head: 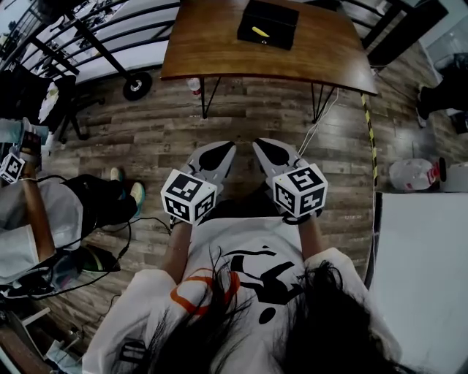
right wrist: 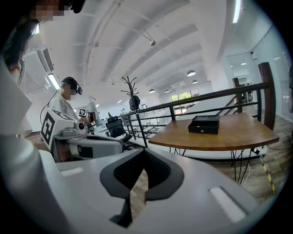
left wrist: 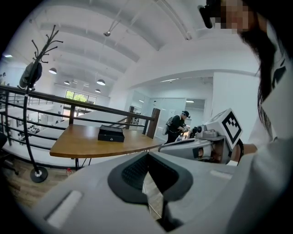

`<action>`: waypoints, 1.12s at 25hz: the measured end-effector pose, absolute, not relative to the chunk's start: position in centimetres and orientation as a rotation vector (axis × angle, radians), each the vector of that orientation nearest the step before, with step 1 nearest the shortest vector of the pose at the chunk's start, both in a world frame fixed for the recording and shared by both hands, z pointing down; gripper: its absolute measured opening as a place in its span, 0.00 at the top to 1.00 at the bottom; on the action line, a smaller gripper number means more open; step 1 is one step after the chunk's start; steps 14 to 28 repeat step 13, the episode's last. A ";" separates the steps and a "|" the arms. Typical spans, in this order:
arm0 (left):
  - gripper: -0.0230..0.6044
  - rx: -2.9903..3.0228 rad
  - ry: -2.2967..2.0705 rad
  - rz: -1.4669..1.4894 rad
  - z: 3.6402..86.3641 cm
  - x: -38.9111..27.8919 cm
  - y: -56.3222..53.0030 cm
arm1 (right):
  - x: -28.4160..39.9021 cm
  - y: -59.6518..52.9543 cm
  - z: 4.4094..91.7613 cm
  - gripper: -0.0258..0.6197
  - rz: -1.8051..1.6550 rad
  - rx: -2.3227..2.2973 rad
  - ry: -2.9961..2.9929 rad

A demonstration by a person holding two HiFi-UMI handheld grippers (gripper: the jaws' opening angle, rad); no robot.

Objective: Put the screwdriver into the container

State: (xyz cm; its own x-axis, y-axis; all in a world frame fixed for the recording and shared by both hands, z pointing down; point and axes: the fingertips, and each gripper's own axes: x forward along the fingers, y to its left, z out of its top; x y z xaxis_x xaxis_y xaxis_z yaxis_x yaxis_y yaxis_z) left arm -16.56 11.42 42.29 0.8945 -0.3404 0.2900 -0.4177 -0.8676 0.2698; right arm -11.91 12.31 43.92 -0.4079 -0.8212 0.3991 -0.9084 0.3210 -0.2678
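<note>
Right claw [right wrist: 145,151] — grey shell, ribbed pads [right wrist: 130,172]

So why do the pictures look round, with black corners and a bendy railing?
Left gripper view: the wide lens bows the railing and blacks the corners. Right gripper view: same bulge, and the ceiling light strip glares white. Head view: dimmer, with the table edges curved.

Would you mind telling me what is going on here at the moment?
A person stands back from the wooden table, holding the left gripper and the right gripper side by side, both shut and empty. On the table sits a black container with something yellow on or in it, too small to identify.
</note>
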 end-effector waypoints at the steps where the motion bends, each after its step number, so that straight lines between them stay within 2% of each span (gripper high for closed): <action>1: 0.96 2.732 -0.556 0.332 42.1 -16.9 10.9 | -12.4 11.8 43.8 0.92 0.681 1.586 -2.388; 5: 0.96 2.739 -0.548 0.331 41.3 -16.3 10.7 | -11.9 11.6 42.9 0.92 0.677 1.583 -2.386; 13: 0.96 2.807 -0.573 0.299 44.5 -14.2 18.8 | -9.8 19.5 45.8 0.92 0.573 1.597 -2.432; 28: 0.96 2.807 -0.573 0.299 44.5 -14.2 18.8 | -9.8 19.5 45.8 0.92 0.573 1.597 -2.432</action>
